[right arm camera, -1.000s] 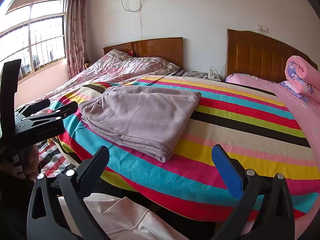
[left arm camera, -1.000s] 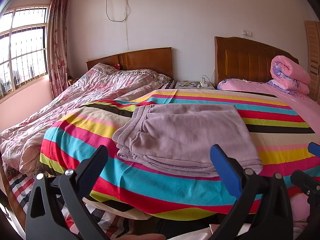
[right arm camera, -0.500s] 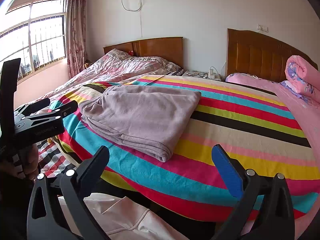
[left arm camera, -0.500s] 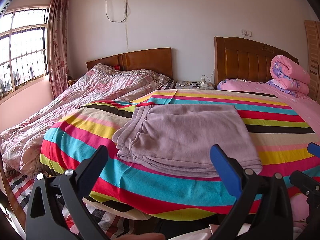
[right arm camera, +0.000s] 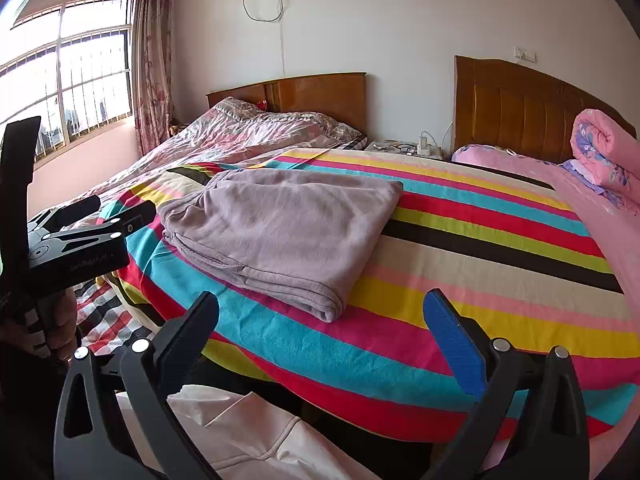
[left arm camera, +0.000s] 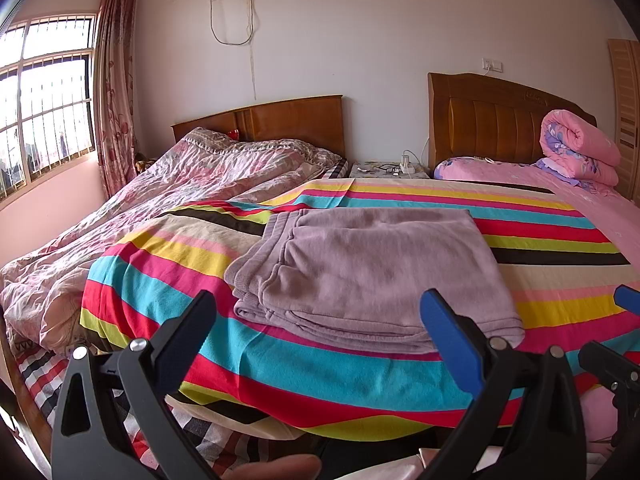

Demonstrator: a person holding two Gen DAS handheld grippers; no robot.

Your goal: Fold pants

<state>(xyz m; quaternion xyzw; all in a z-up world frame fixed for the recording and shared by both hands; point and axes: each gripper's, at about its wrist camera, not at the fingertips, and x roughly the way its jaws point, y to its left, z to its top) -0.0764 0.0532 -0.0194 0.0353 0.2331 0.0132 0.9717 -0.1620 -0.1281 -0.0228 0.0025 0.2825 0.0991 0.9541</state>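
Mauve fleece pants (left arm camera: 372, 276) lie folded in a flat rectangle on the striped bedspread (left arm camera: 540, 236), waistband toward the left. My left gripper (left arm camera: 320, 320) hangs open just short of the stack's near edge, holding nothing. In the right wrist view the same pants (right arm camera: 280, 224) sit to the left of centre. My right gripper (right arm camera: 320, 320) is open and empty, back from the bed's near edge, with the stack's near corner ahead of it. The left gripper (right arm camera: 96, 216) shows at that view's left side, held in a hand.
A rumpled pink quilt (left arm camera: 168, 200) covers the bed on the left. A rolled pink duvet (left arm camera: 576, 148) rests at the far right by the headboard (left arm camera: 500, 120). A nightstand (left arm camera: 384, 168) with cables stands between the beds. White clothing (right arm camera: 248, 436) shows below the right gripper.
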